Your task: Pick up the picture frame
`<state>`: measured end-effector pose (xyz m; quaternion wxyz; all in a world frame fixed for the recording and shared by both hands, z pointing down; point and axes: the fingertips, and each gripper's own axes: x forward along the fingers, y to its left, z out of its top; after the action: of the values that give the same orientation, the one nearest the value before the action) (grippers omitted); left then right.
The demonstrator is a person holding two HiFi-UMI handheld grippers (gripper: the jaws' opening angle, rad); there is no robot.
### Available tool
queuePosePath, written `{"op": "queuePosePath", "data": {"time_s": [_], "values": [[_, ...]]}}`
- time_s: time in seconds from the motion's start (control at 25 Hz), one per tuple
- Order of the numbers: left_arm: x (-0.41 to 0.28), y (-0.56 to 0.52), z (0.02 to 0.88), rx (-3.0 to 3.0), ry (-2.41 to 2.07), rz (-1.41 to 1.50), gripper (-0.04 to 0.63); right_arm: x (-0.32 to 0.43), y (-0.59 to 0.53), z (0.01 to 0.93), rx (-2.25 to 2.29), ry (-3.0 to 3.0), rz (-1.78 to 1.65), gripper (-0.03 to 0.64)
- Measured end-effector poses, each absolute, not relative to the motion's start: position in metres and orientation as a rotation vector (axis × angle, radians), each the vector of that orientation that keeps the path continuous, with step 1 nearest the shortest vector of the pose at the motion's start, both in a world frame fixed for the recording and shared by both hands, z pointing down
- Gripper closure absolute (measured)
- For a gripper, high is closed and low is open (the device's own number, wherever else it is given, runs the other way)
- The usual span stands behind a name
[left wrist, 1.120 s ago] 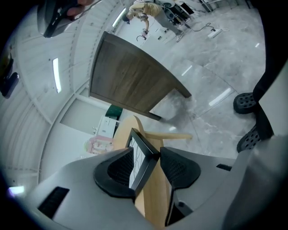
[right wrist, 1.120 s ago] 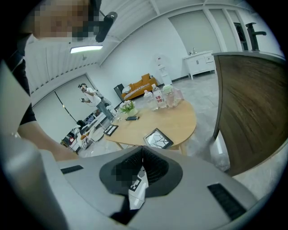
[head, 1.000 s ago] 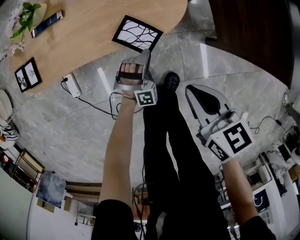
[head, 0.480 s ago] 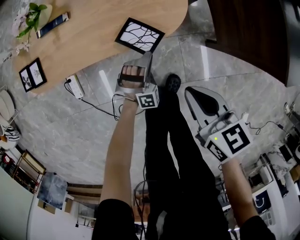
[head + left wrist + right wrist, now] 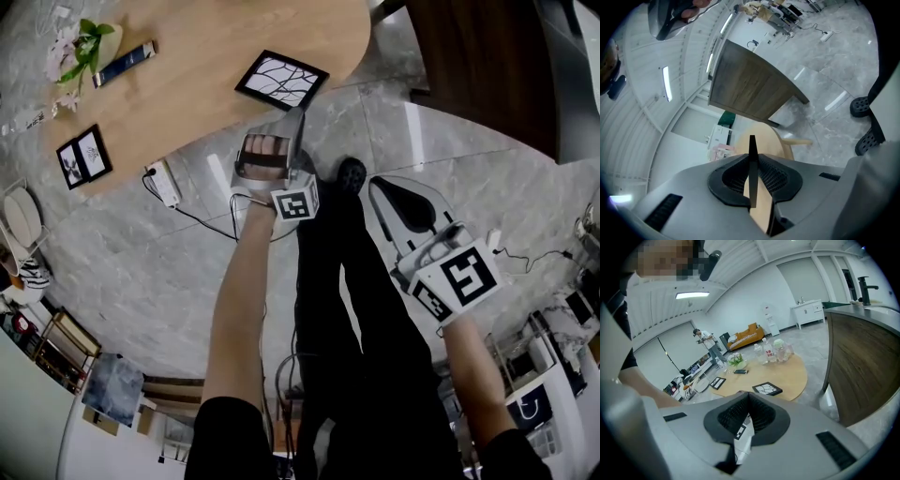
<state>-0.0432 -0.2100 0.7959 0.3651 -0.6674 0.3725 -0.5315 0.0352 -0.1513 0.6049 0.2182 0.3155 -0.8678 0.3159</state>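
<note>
The picture frame (image 5: 281, 80), black-edged with a white branching pattern, lies flat near the rim of the round wooden table (image 5: 206, 56). It also shows in the right gripper view (image 5: 767, 389). My left gripper (image 5: 294, 116) hovers over the floor just short of the table edge, pointing toward the frame without touching it. Its jaws (image 5: 753, 140) are closing to a narrow slit with nothing held between them. My right gripper (image 5: 394, 192) hangs farther back on the right, its pads together (image 5: 749, 395) and empty.
A small double frame (image 5: 82, 157), a plant (image 5: 80, 47) and a dark flat object (image 5: 124, 64) sit on the table. A power strip (image 5: 164, 183) with cable lies on the marble floor. A dark wooden counter (image 5: 487, 56) stands at right. The person's shoe (image 5: 352, 173) is below the grippers.
The head view has tilted, so the table and its frames sit lower and further right in the picture. Both grippers keep nearly the same places in view.
</note>
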Motion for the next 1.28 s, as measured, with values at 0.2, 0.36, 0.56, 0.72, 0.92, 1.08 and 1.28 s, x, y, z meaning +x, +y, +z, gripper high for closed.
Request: {"op": "queuePosePath", "data": {"time_s": [0.2, 0.36, 0.56, 0.72, 0.92, 1.08, 1.28], "values": [[-0.044, -0.215, 0.771, -1.697, 0.949, -1.355, 0.525, 0.039, -0.153, 0.587, 0.905, -2.417, 0.867, 0.604], [-0.045, -0.224, 0.73, -1.684, 0.956, -1.329, 0.525, 0.042, -0.157, 0.559, 0.928, -2.438, 0.847, 0.604], [-0.045, -0.24, 0.66, -1.634, 0.96, -1.274, 0.523, 0.046, -0.168, 0.513, 0.957, -2.476, 0.798, 0.604], [-0.043, -0.249, 0.596, -1.589, 0.981, -1.232, 0.524, 0.054, -0.172, 0.476, 0.973, -2.505, 0.767, 0.604], [-0.031, -0.249, 0.505, -1.54, 0.998, -1.185, 0.525, 0.067, -0.169, 0.426, 0.984, -2.536, 0.647, 0.604], [-0.017, -0.248, 0.425, -1.501, 1.017, -1.141, 0.523, 0.074, -0.178, 0.378, 1.01, -2.582, 0.519, 0.604], [0.007, -0.243, 0.339, -1.461, 1.024, -1.09, 0.523, 0.086, -0.196, 0.316, 1.087, -2.659, 0.371, 0.604]]}}
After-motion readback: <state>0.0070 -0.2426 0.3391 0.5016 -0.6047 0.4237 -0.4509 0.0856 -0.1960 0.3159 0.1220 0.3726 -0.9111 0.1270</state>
